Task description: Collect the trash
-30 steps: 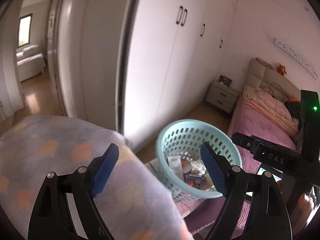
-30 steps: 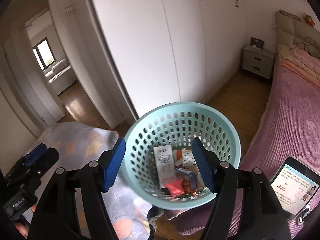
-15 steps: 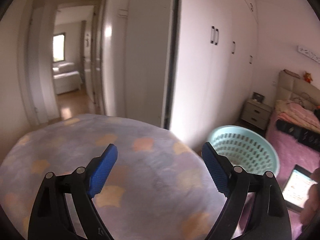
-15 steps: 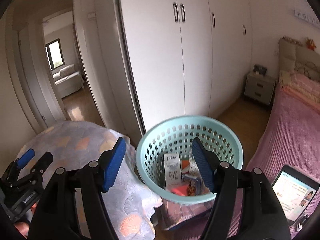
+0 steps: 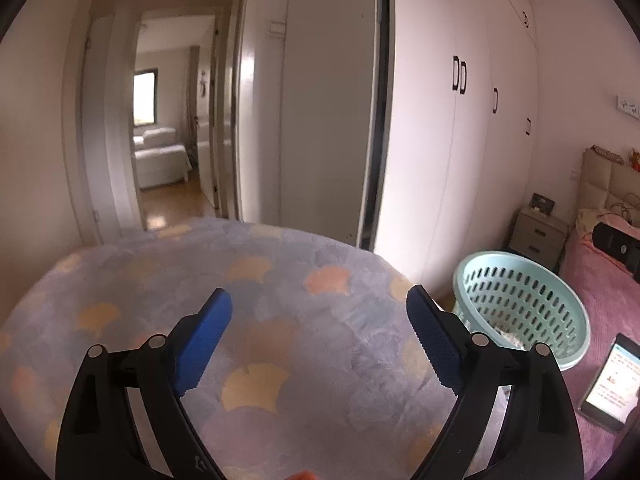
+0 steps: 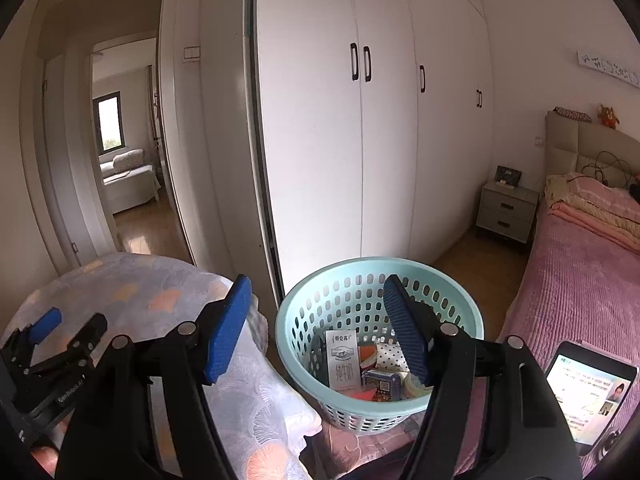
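Observation:
A light-blue perforated basket stands on the corner of the pink bed and holds trash: a white milk carton, a small blue box, red wrappers and a dotted paper. My right gripper is open and empty, just above and in front of the basket. My left gripper is open and empty over a lilac patterned blanket; it also shows in the right wrist view. The basket shows in the left wrist view to the right.
A phone with a lit screen lies on the pink bed. White wardrobes line the wall. A bedside cabinet stands beside the bed. An open doorway leads to another room.
Both grippers have swung up and left; the left one now faces the blanket and doorway instead of the basket. The right one has drawn back a little from the basket. Both stay open.

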`<action>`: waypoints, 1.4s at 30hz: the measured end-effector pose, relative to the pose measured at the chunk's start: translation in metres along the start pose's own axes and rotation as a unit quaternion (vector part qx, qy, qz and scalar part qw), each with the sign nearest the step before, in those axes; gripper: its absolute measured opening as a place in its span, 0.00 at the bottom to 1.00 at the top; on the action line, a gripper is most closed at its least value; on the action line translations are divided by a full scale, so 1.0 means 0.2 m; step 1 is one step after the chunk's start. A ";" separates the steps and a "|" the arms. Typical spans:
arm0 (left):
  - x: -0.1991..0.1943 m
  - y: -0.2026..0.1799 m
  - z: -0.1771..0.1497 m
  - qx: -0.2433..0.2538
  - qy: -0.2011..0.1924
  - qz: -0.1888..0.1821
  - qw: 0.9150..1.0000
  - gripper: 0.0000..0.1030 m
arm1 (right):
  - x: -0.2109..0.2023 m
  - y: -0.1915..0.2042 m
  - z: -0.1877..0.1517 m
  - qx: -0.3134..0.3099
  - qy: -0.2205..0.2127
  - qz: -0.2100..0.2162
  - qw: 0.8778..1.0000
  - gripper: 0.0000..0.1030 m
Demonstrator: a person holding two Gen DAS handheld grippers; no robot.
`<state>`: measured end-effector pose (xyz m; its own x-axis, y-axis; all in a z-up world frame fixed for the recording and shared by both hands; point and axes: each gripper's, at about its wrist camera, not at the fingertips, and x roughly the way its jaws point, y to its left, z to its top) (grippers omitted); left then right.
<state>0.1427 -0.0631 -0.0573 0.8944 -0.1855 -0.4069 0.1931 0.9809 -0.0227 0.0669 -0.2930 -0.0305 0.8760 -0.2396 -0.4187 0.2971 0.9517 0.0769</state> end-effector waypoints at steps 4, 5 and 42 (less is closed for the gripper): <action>0.00 -0.01 0.00 0.001 -0.003 0.002 1.000 0.84 | 0.01 0.01 0.01 0.001 0.002 0.008 1.000 0.63; 0.01 -0.01 0.00 -0.002 -0.001 0.002 1.000 0.84 | 0.01 0.01 0.01 0.000 0.003 0.008 1.000 0.63; -0.03 0.02 0.02 -0.011 -0.017 0.010 1.000 0.84 | 0.02 0.01 0.00 -0.005 0.010 0.024 1.000 0.63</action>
<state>0.1400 -0.0587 -0.0519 0.9116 -0.1675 -0.3754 0.1665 0.9854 -0.0354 0.0707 -0.2916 -0.0319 0.8816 -0.1899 -0.4322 0.2507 0.9641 0.0877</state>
